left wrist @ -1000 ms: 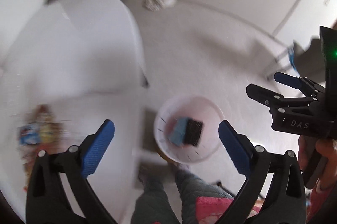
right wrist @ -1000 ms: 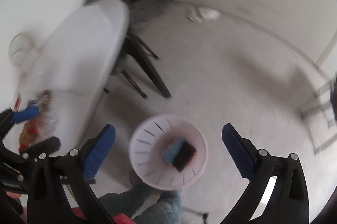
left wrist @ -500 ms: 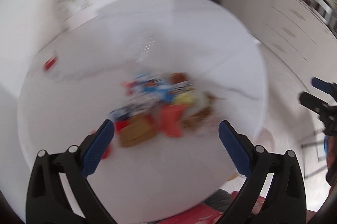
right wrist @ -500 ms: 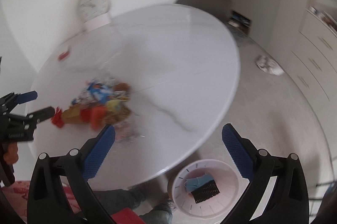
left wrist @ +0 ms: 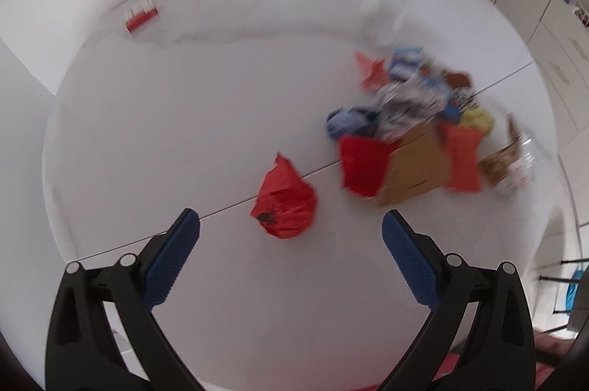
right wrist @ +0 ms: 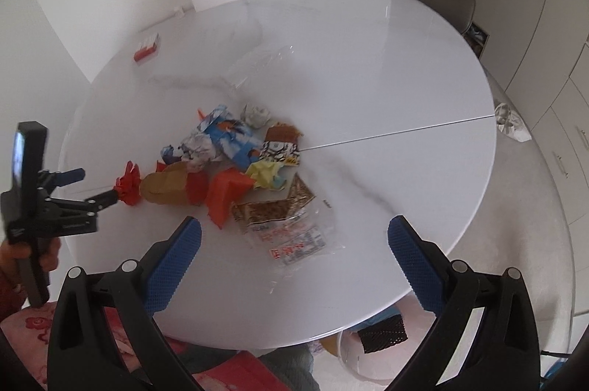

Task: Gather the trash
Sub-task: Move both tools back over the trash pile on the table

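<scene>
Swung off the floor bin onto the crumpled red wrapper [left wrist: 285, 201] — left gripper [left wrist: 291, 231] lined up on it, jaws wide. Kept right gripper [right wrist: 294, 236] wide too, empty above the clear bag [right wrist: 291, 240] — ready for the pile [right wrist: 235, 162] on the white table [right wrist: 386, 78]

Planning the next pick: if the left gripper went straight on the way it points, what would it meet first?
Probably the crumpled red paper, lying alone on the white table between the open left gripper fingers' line. The bigger trash pile lies off to its right. Depth is unclear.
</scene>
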A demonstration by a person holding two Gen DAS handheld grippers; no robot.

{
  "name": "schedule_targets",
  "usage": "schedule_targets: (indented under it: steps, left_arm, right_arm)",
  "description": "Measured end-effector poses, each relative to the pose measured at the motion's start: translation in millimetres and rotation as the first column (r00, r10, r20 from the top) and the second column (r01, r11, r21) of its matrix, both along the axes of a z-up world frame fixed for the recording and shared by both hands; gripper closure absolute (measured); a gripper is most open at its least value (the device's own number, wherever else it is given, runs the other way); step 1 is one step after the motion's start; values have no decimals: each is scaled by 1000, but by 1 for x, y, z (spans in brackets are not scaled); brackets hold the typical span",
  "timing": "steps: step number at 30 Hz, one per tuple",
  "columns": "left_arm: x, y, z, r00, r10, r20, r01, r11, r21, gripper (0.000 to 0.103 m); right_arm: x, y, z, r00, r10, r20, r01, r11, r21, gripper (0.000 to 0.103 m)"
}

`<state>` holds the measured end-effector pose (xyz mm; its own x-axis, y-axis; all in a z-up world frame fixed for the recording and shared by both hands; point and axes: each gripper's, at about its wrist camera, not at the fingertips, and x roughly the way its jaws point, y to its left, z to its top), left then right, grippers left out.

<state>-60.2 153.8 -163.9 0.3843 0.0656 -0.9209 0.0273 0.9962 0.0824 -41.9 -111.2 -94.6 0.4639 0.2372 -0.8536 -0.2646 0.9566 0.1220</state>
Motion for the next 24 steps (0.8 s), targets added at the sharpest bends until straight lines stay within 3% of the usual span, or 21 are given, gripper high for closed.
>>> schedule_targets:
  steps: [8,16,19,24]
  left_arm:
    - [27,17,-37,1000,-8,-22,8,1000,-7,10]
    - [40,17,-59,996,-60,-69,58,998,-29,37]
    - [44,22,-57,995,-73,-73,69,996,-54,58]
    - [52,38,-51,997,-50,-64,45,996,-81,60]
  right_arm:
    - [8,15,-11,999,-14,-47,12,998,-54,2]
    - [21,23,-48,994,28,-110,-39,994,-103,2]
    - [27,34,-68,987,88,-131,-110,978,-176,2]
    - [34,51,-86,967,213,-141,-242,939,-245,2]
